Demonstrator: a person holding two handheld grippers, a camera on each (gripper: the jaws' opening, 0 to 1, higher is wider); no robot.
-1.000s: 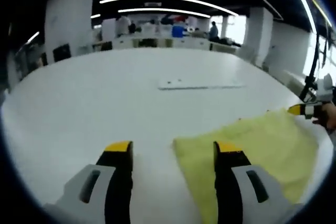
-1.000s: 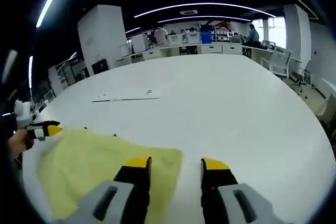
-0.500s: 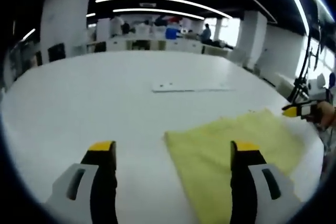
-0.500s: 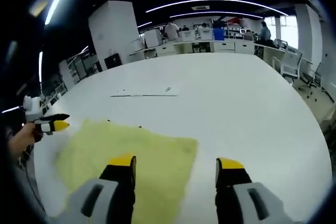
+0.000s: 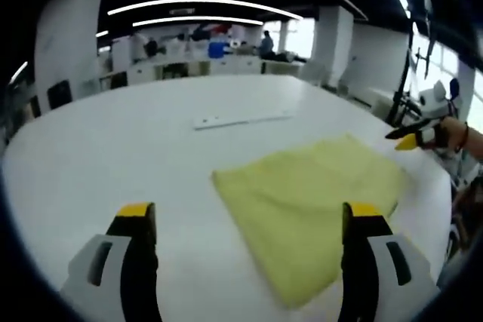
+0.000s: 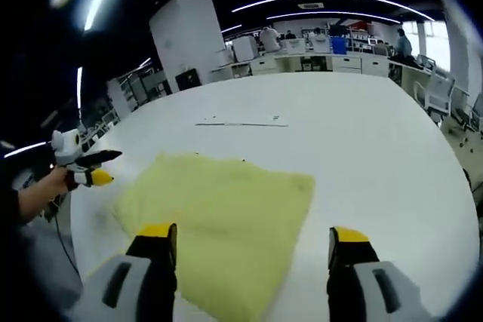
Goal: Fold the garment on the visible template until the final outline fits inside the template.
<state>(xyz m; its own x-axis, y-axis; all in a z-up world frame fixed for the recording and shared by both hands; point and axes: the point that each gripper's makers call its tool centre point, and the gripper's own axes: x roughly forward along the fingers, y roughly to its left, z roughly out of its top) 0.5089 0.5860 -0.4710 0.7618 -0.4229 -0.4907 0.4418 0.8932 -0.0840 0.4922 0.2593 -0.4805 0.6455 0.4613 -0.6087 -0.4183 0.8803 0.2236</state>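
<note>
A folded yellow garment (image 5: 309, 201) lies flat on the white table (image 5: 113, 148). In the right gripper view the garment (image 6: 219, 213) spreads just ahead of the jaws. My left gripper (image 5: 249, 216) hovers over its near edge, jaws wide open and holding nothing. My right gripper (image 6: 250, 235) is also wide open above the cloth's near side. Each gripper shows in the other's view, held in a hand: the right gripper (image 5: 411, 138) at the garment's far right, the left gripper (image 6: 87, 173) off its left corner. A thin flat white template sheet (image 5: 241, 119) lies beyond the garment (image 6: 241, 124).
The table's rounded edge runs close past the garment on the right (image 5: 445, 186). Office chairs (image 6: 434, 92) stand off the table's right side. Desks and people (image 6: 302, 43) are far behind, with a white pillar (image 6: 189, 43) at back left.
Both views have pulled back and up from the garment, so more of it shows. Both pairs of jaws have spread wider. The garment itself lies in the same place.
</note>
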